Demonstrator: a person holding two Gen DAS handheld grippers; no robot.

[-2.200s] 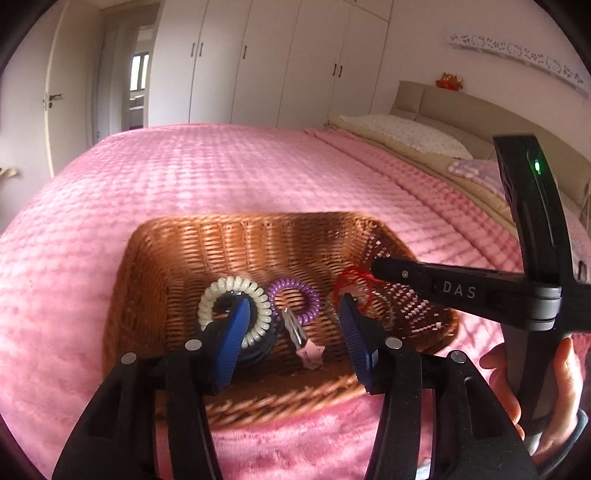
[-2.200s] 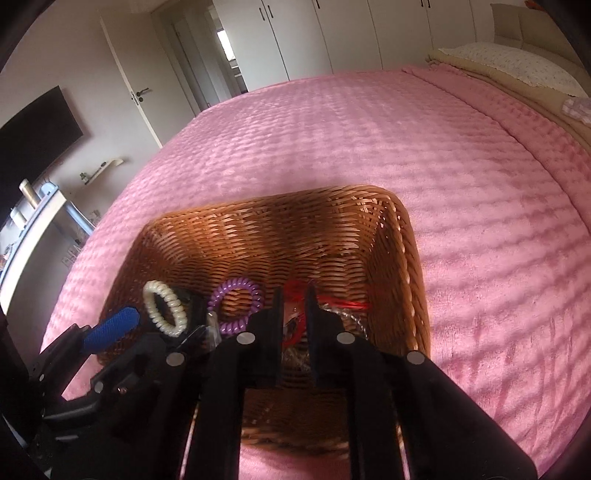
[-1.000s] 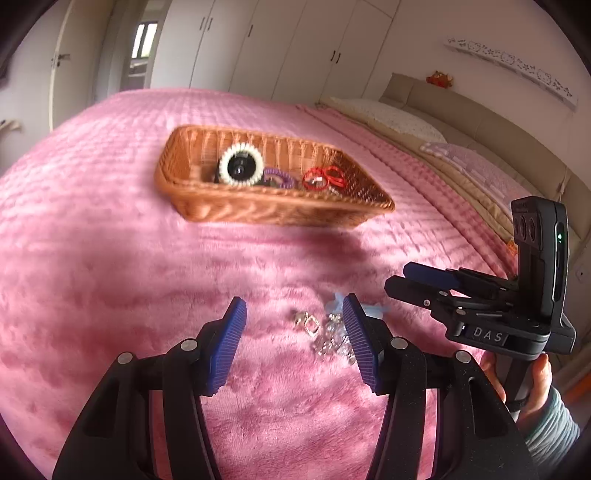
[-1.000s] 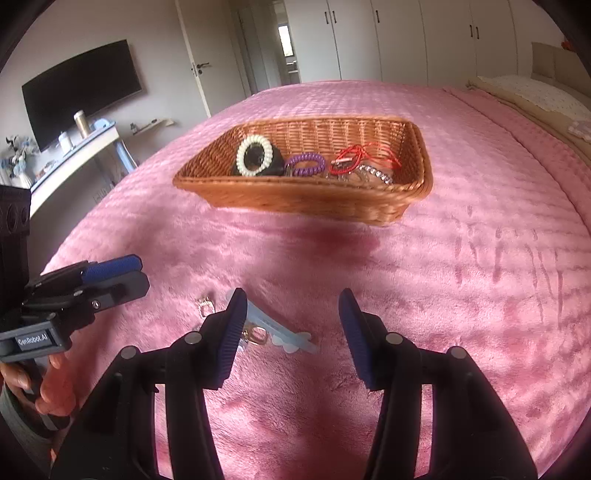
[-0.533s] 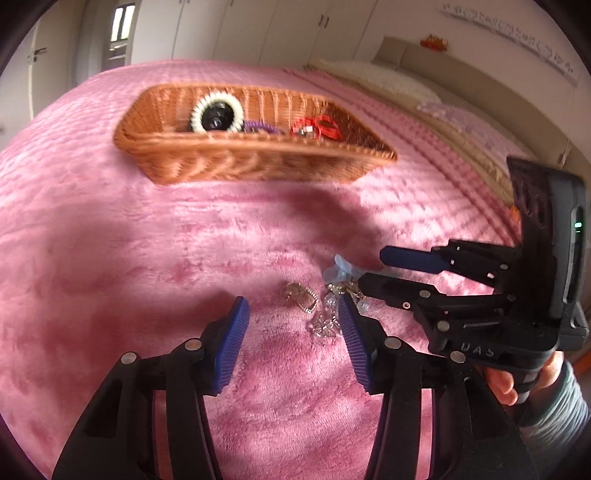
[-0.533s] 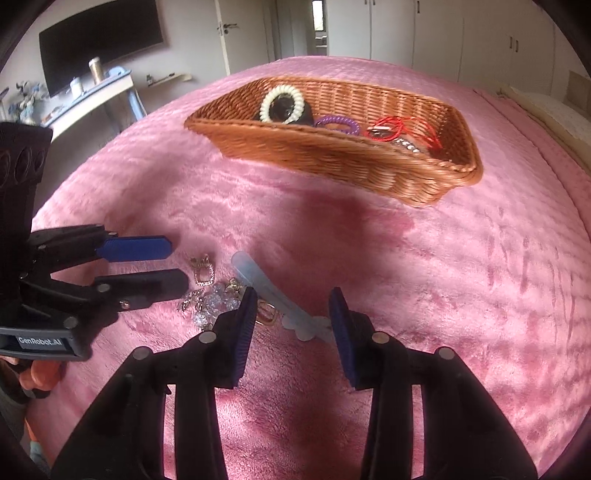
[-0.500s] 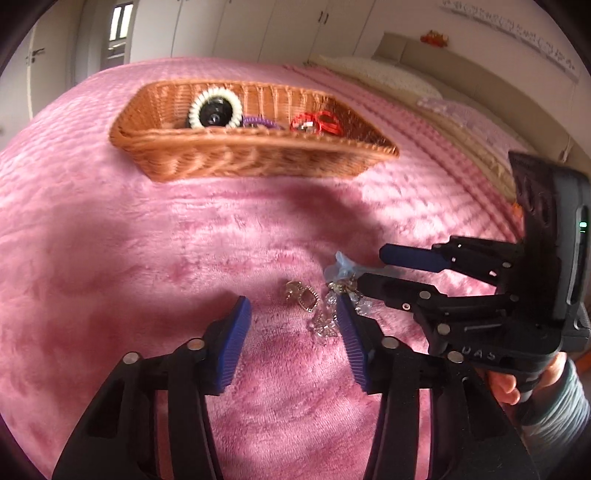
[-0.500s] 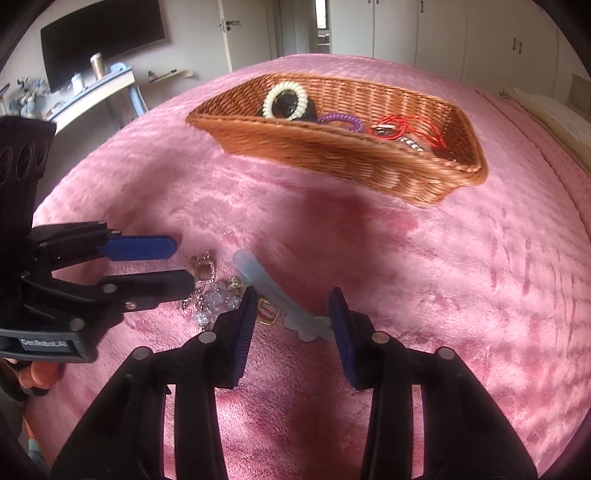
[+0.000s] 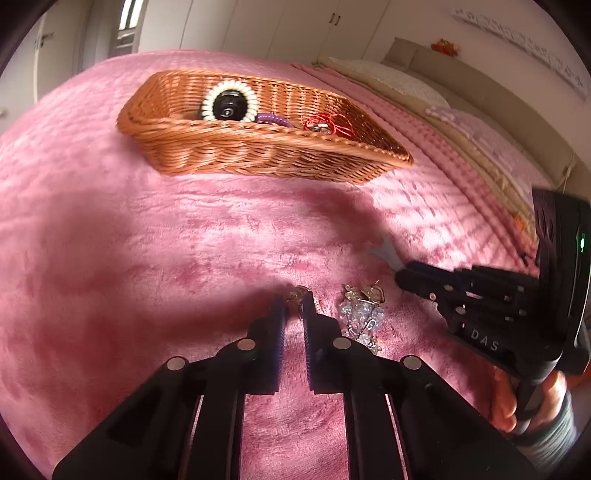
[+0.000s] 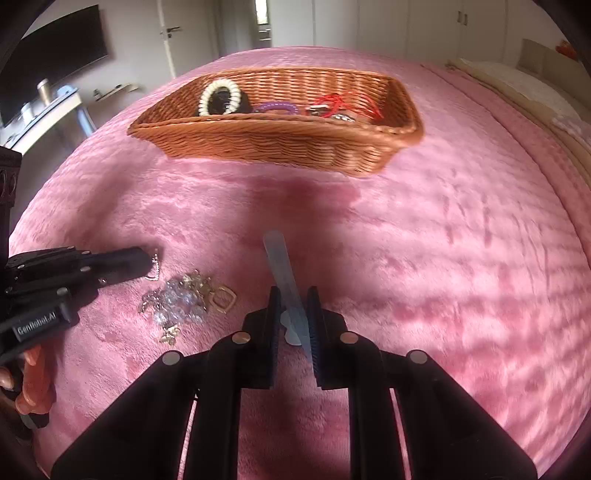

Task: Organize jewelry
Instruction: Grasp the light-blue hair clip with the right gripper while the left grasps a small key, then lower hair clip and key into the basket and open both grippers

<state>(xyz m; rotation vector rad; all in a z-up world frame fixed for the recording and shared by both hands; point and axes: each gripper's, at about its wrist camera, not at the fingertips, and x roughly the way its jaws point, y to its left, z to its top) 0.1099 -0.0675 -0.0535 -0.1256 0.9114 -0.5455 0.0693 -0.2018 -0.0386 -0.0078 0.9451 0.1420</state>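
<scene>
A wicker basket (image 9: pixel 229 149) (image 10: pixel 280 144) on the pink bedspread holds a white spiral hair tie (image 9: pixel 229 101), a purple one (image 10: pixel 276 107) and red cord jewelry (image 10: pixel 343 101). My left gripper (image 9: pixel 294 306) is shut on a small gold earring (image 9: pixel 300 293), also seen in the right wrist view (image 10: pixel 155 264). A heap of crystal and gold jewelry (image 9: pixel 362 314) (image 10: pixel 184 299) lies beside it. My right gripper (image 10: pixel 293 314) is shut on a pale blue hair clip (image 10: pixel 284 273) lying on the bedspread.
The pink bedspread (image 10: pixel 461 258) spreads all round. Pillows and a headboard (image 9: pixel 443 70) are at the far right. A door and wardrobes (image 10: pixel 332 22) stand beyond the bed, and a desk with a screen (image 10: pixel 55 59) is at the left.
Both grippers came back from the basket to the loose jewelry and lowered. The left closed on the gold earring; the right closed on the blue hair clip.
</scene>
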